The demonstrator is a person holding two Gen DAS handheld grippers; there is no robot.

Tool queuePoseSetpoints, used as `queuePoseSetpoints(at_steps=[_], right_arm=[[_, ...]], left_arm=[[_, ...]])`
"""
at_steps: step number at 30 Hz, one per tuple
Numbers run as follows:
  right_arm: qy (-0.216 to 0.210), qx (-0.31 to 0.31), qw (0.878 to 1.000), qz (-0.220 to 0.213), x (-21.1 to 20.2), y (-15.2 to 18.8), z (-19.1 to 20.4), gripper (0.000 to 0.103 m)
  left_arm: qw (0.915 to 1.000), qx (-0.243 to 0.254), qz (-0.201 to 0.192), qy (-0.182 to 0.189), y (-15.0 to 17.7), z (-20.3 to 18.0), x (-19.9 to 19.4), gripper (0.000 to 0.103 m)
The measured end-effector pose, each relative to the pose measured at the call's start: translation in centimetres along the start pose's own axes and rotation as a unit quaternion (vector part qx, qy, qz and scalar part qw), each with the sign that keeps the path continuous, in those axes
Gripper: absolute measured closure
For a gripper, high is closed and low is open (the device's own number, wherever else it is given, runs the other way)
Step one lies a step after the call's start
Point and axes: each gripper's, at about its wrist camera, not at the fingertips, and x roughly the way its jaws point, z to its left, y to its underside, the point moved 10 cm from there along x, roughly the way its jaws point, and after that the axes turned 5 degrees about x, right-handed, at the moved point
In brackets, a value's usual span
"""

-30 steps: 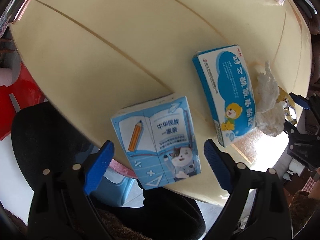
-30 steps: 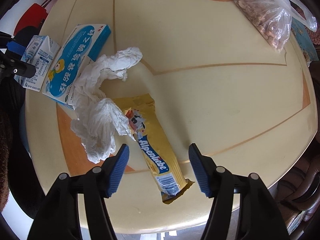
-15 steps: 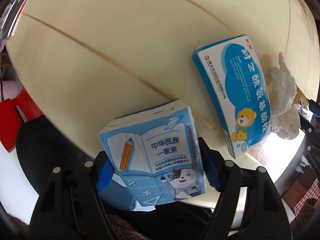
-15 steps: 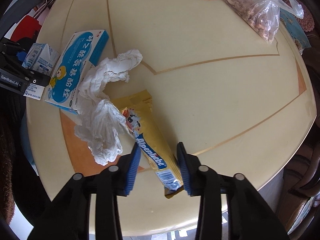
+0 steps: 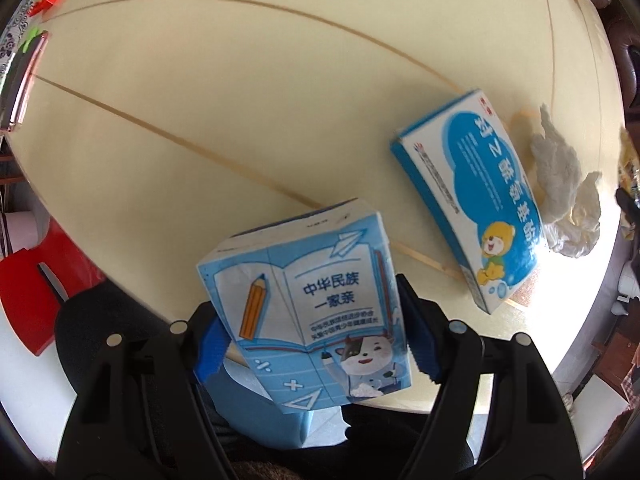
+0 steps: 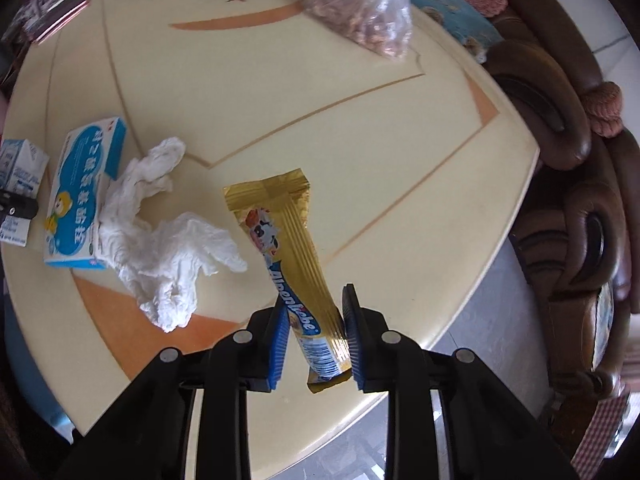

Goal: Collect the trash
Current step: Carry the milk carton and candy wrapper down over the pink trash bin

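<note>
Pickup step rn, both hands loaded. Left gripper [image 5: 312,344] fingers pinch the blue milk carton [image 5: 308,316] at the counter [image 5: 240,120] edge. Right gripper [image 6: 314,342] fingers closing on the gold candy wrapper [image 6: 288,256], tip up. Next imo: carry both to a bin, none in view. Tissue [image 6: 160,240] and med box [image 6: 80,196] left.

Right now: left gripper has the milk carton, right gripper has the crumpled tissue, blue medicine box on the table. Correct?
Not quite. The right gripper is closing on the gold Alpenliebe wrapper, not the crumpled tissue, which lies on the table; the right wrist view shows it. Milk carton and blue medicine box are as you said.
</note>
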Motion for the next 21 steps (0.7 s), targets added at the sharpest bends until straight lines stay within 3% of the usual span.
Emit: queuePoseSetpoints(at_steps=[2,4,8,11,17,21], right_arm=[[0.021,0.048,0.999,-0.001,-0.6,-0.2,-1.1,0.077],[0.003,0.108,0.994,-0.012,-1.8,-0.4,-1.5,0.077],[0.007,0.148,0.988,-0.030,-4.7,-0.5,0.7,0.077],[-0.025,0.181,0.983,-0.023,-6.1,0.3,4.1,0.077],[-0.022,0.214,0.975,-0.063,-11.6,1.6,9.0,0.077],[0.017,0.224,0.970,-0.093,-15.4,2.6,11.0,0.077]], left_arm=[[0.9999,0.010,-0.008,0.001,0.1,0.5,-0.5,0.031],[0.9995,0.024,-0.017,0.007,0.4,0.7,-1.3,0.031],[0.9969,0.067,-0.039,0.011,1.8,0.7,-3.0,0.031],[0.9928,0.095,-0.067,0.027,2.5,0.6,-5.1,0.031],[0.9768,0.149,-0.152,0.018,4.5,0.8,-9.1,0.031],[0.9620,0.169,-0.214,0.016,6.6,1.8,-12.1,0.031]])
